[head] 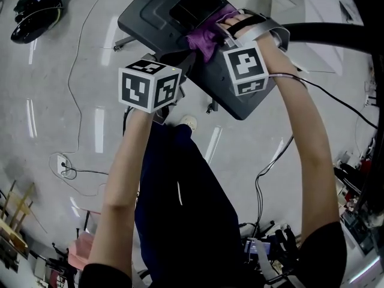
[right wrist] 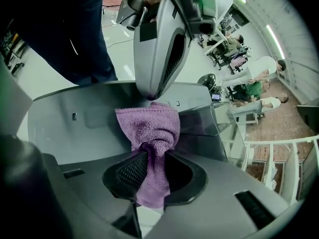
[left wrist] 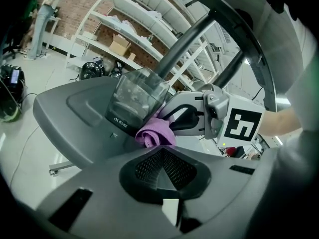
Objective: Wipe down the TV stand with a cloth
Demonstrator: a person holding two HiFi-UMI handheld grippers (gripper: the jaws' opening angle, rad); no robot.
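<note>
The grey TV stand (head: 153, 23) spreads out under and ahead of both tools, with its black pole (left wrist: 184, 41) rising beyond the left gripper's tips. A smoky clear box (right wrist: 214, 128) sits on the stand just off to the side of the right gripper (right wrist: 152, 158). That gripper is clamped on the purple cloth (right wrist: 149, 126). The cloth is pinched at the middle between the pads, and its free end fans out forward of the tips and lies on the stand. The left gripper (left wrist: 162, 158) has its jaws closed together on nothing. It faces the right gripper from the other side of the cloth, and its nose seems to rest on the stand at the cloth's far edge, though contact is hard to judge. To wipe well, I would keep the right gripper tilted low so the fanned cloth stays flat rather than the pads scraping. I would sweep in overlapping strokes away from the box and draw the left gripper back out of the path.
</note>
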